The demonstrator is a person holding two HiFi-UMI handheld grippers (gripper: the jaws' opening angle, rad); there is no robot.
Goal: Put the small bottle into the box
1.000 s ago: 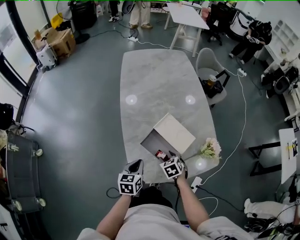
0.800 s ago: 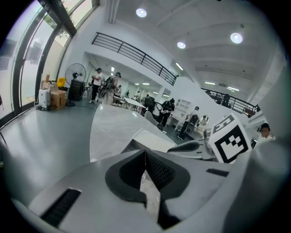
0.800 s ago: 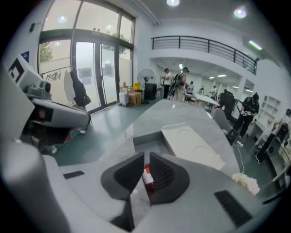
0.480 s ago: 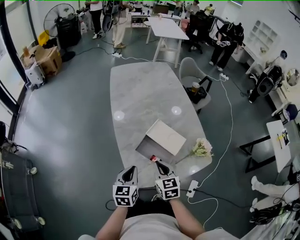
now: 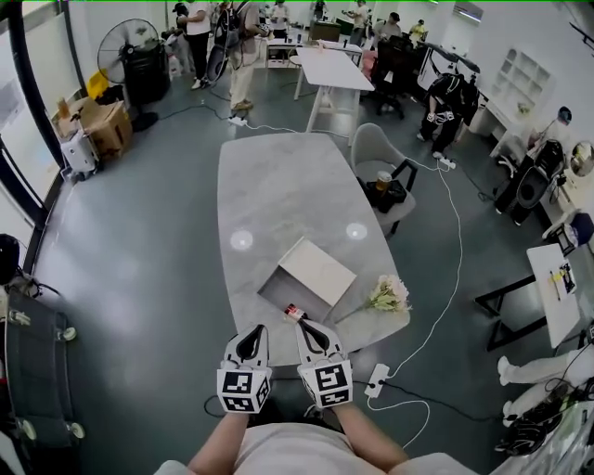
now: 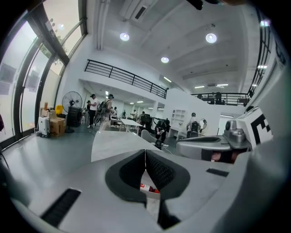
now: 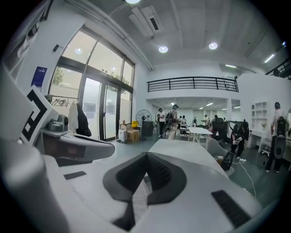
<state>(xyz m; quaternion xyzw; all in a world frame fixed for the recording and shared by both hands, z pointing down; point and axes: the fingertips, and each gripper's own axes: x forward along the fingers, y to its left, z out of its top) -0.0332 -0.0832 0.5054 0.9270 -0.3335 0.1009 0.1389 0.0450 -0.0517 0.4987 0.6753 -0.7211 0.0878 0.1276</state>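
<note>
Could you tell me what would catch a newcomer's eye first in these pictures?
A long grey table fills the head view's middle, with an open box near its close end, a small bottle at the box's near corner and flowers to the right. Below, the left tool and right tool hang side by side, both shut.

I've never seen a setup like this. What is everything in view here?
table: one, grey marble, centre
box: one, white, lid open, table's near end
bottle: one, small, red, at the box's near corner
flowers: one bunch, pale, right of the box
chair: one, grey, table's right side
fan: one, black, far left
cartons: a pile, brown, far left
power strip: one, white, floor
people: several, far back
left gripper: one, white, shut, empty
right gripper: one, white, shut, empty
</note>
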